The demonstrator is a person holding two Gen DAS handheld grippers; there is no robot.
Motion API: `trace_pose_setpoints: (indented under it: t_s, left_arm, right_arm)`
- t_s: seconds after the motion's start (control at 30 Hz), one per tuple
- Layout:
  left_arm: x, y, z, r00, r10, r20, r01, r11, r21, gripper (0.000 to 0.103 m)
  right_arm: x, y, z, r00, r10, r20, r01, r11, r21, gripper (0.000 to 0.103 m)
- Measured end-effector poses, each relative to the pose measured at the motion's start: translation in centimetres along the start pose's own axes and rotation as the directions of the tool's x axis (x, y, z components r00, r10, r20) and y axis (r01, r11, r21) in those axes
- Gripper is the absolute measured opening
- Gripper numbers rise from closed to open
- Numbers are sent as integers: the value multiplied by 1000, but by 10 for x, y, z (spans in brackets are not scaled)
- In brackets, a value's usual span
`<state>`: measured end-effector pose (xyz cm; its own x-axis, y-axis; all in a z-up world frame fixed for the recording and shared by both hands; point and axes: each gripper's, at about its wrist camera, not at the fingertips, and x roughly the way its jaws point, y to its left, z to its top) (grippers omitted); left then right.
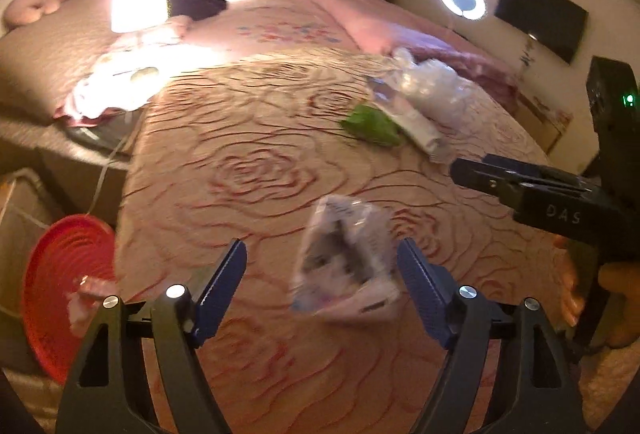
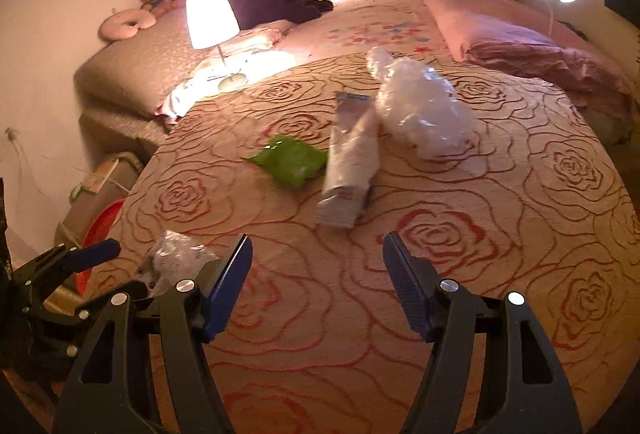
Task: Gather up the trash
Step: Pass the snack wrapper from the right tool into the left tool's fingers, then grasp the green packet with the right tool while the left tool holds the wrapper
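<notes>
A: Left gripper (image 1: pixel 322 266) jaws spread wide. Crumpled wrapper (image 1: pixel 346 268) sits between them, nearer the 3 o'clock pad; picture's blurred, but neither pad looks pressed on it. Right gripper (image 2: pixel 318 260) jaws also spread, nothing between them, only bedspread (image 2: pixel 460 234).

B: Risks?

A: Wrapper is light and off-centre. If the left closes like this, one pad hits first and likely shoves it sideways, or catches a corner only. Pads could also snag the bedspread.

B: Bin?

A: Red basket (image 1: pixel 56 274) at 9 o'clock of the left view, off the bed edge. A weak pinch probably drops the wrapper on the floor on the way over.

B: The rest?

A: Tube (image 2: pixel 352 161) at 12 o'clock of the right jaws, green packet (image 2: pixel 290 159) at 11, clear plastic bag (image 2: pixel 416 105) at 1, touching the tube. Grabbing the tube may drag the bag along.
</notes>
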<state>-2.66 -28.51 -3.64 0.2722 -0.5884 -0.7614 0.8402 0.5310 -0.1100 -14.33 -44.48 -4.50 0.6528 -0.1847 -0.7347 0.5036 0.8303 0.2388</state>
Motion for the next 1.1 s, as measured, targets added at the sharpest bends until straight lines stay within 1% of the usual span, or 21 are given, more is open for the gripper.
trace_pose_setpoints:
  t_s: [0.07,0.17,0.2,0.23,0.3,0.33,0.5,0.67,0.73,0.87,0.97,1.07,1.1]
  left_arm:
    - [10,-4,2,1000,9,-15,-9,1000,11,75]
    - [18,-5,1,1000,10,-24,-10,1000,1,74]
    - [20,-5,1,1000,15,-20,-15,1000,3,66]
    - [22,-5,0,999,20,-28,-20,1000,10,53]
    - [27,-5,0,999,-6,-44,6,1000,3,45]
    - [26,-5,-1,999,-10,-36,9,1000,-2,41]
    - [22,-5,-3,1000,4,-16,-4,1000,-3,33]
    - [12,2,-7,1000,20,-8,-21,999,-32,32]
    - [6,7,-11,1000,30,-1,-30,999,-43,32]
    - [-4,16,-14,999,47,13,-46,997,-65,32]
    - [-10,23,-15,998,53,27,-51,995,-91,32]
    - [-13,30,-15,997,63,35,-59,993,-106,32]
    - [-14,32,-15,997,66,37,-61,992,-110,32]
  right_arm:
    - [3,-3,0,1000,-6,2,6,1000,3,66]
    - [3,-4,2,1000,-11,9,11,1000,3,66]
    - [3,-5,4,1000,-10,15,10,1000,0,66]
    - [2,-5,5,1000,-11,19,11,1000,-4,66]
    - [3,-5,10,1000,-12,27,13,1000,-11,66]
    - [4,-4,12,999,-13,29,13,1000,-16,65]
    - [11,10,27,999,-3,43,6,998,-64,66]
    - [33,24,44,999,41,26,-38,996,-83,65]
    - [46,29,50,999,32,10,-31,996,-81,66]
    - [69,39,60,1000,3,8,-2,994,-113,66]
    - [87,40,65,1000,-21,-19,19,993,-116,66]
    - [98,40,65,999,-28,-45,22,992,-122,65]
    - [100,40,63,998,-33,-54,26,992,-125,59]
